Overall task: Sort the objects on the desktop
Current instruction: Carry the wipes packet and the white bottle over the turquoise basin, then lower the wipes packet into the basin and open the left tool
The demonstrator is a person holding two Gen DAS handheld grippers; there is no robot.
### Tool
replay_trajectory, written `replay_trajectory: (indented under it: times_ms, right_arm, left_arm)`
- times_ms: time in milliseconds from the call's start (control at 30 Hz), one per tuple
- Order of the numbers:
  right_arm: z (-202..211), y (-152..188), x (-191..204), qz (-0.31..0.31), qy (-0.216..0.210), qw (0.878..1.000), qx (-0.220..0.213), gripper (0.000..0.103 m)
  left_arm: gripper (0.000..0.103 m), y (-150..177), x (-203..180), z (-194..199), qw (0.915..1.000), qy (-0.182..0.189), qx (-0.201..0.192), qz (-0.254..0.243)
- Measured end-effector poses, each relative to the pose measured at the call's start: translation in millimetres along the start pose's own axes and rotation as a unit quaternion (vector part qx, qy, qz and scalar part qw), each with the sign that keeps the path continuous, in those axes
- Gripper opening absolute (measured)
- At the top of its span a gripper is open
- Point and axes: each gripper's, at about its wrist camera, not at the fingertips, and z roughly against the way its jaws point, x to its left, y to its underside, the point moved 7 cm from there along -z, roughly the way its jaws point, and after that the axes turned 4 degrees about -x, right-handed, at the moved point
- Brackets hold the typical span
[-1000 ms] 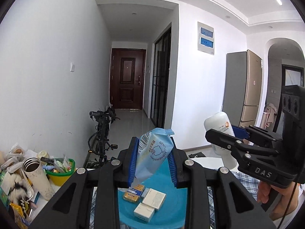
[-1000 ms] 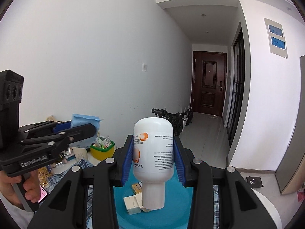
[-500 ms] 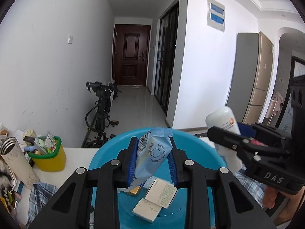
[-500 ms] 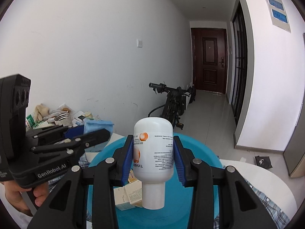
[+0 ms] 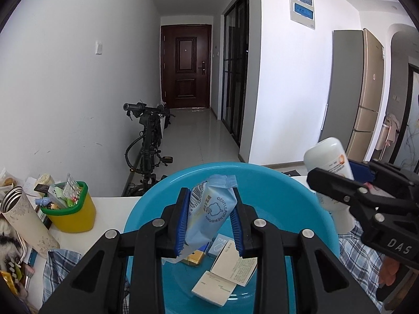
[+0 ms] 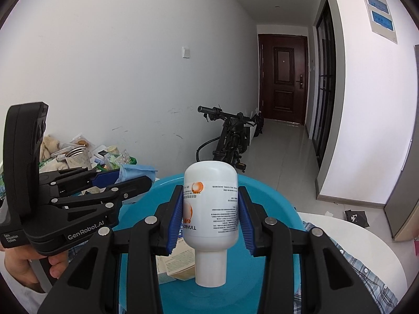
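Left gripper [image 5: 209, 219] clamped on pale blue wipes packet [image 5: 210, 214], crumpled. Right gripper [image 6: 210, 221] clamped on white bottle [image 6: 210, 209], cap downward, above blue basin [image 5: 282, 196].

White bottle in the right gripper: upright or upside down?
Upside down. The white bottle hangs cap-end down between the right gripper pads, label text inverted, above the blue basin.

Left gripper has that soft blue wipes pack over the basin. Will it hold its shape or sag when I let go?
Probably sags: the wipes pack already bends between the left gripper pads, its tail drooping. Released, it should flop flat into the basin, unlikely to roll.
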Motion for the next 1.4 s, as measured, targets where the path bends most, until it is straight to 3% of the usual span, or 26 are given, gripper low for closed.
replay_trajectory:
  times_ms: [200,667,1400]
  right_arm:
    - [5,-3,6,0.008,0.013,1.0,-0.008,0.038]
    - [-7,9,6,-0.004,-0.003,1.0,0.014,0.038]
    - [-17,17,10,0.009,0.003,1.0,0.029,0.038]
  left_arm:
    - [0.031,4,-1,-5,0.9999,-0.005,0.007,-0.009]
    - [0.031,3,9,-3,0.9999,-0.014,0.004,0.002]
    - [0.031,-2,9,6,1.0,-0.002,-0.002,0.007]
